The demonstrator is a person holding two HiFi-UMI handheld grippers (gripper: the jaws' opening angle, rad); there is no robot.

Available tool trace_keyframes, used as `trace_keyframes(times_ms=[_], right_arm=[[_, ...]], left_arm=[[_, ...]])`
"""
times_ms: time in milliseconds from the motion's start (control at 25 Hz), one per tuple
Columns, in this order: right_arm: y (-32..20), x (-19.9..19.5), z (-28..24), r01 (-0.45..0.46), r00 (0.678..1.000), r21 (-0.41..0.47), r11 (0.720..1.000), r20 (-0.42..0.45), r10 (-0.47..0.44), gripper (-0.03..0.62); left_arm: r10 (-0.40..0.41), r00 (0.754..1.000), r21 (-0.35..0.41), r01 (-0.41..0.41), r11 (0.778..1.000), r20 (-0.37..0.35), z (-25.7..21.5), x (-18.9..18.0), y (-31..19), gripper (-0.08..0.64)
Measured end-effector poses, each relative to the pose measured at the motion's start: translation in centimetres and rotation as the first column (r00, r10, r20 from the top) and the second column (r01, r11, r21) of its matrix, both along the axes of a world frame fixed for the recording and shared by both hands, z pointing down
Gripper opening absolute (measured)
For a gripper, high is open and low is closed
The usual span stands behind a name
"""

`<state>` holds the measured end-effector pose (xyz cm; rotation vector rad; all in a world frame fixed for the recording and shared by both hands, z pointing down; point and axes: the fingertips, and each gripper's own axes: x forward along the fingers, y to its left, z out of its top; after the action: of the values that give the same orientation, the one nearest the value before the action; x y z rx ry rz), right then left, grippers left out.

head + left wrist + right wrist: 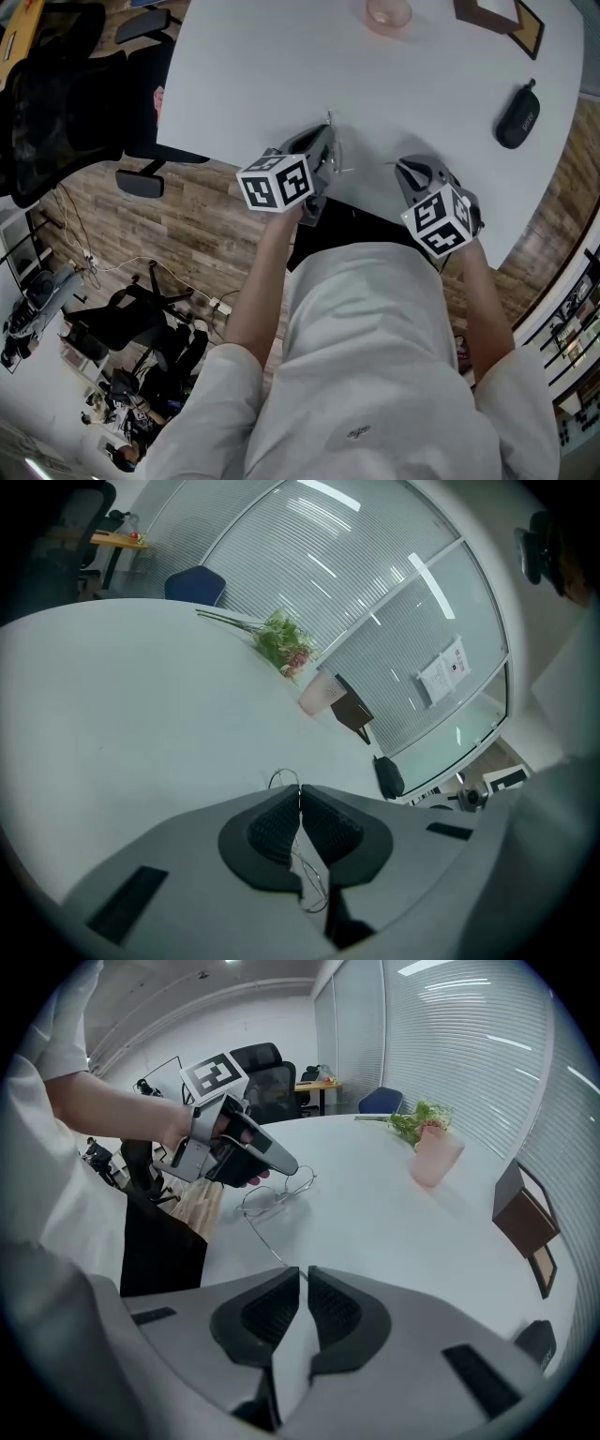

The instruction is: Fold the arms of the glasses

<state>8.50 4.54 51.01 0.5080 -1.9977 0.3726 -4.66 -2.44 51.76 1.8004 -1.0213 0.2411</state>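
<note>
While the wire-framed glasses [277, 1188] are held over the white tabletop [281, 66] near its edge, their frame is clamped between the closed jaws of the left tool [300, 791]. One thin arm is stretched out toward the right tool [302, 1274], whose jaws are set a narrow gap apart at the arm's tip, not pressed on it. A dark case [517, 116] is seen farther off.

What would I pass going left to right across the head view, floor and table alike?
Black office chair → left gripper, shut on the glasses → right gripper → black glasses case. The pink cup and picture frame overlap these sideways, so they are left out.
</note>
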Motion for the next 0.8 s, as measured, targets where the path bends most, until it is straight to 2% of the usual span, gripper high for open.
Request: trace_keyframes(times_ms=[280, 800], right_arm=[[-0.2, -0.4, -0.3, 0.007, 1.0, 0.011, 1.0, 0.01, -0.007, 0.035], [-1.9, -2.7, -1.6, 0.081, 0.995, 0.044, 0.996, 0.048, -0.083, 0.034]], left_arm=[[0.02, 1.0, 0.003, -0.02, 1.0, 0.002, 0.0, 0.3, 0.4, 0.025], [0.027, 1.0, 0.004, -0.027, 1.0, 0.005, 0.2, -0.1, 0.7, 0.025]])
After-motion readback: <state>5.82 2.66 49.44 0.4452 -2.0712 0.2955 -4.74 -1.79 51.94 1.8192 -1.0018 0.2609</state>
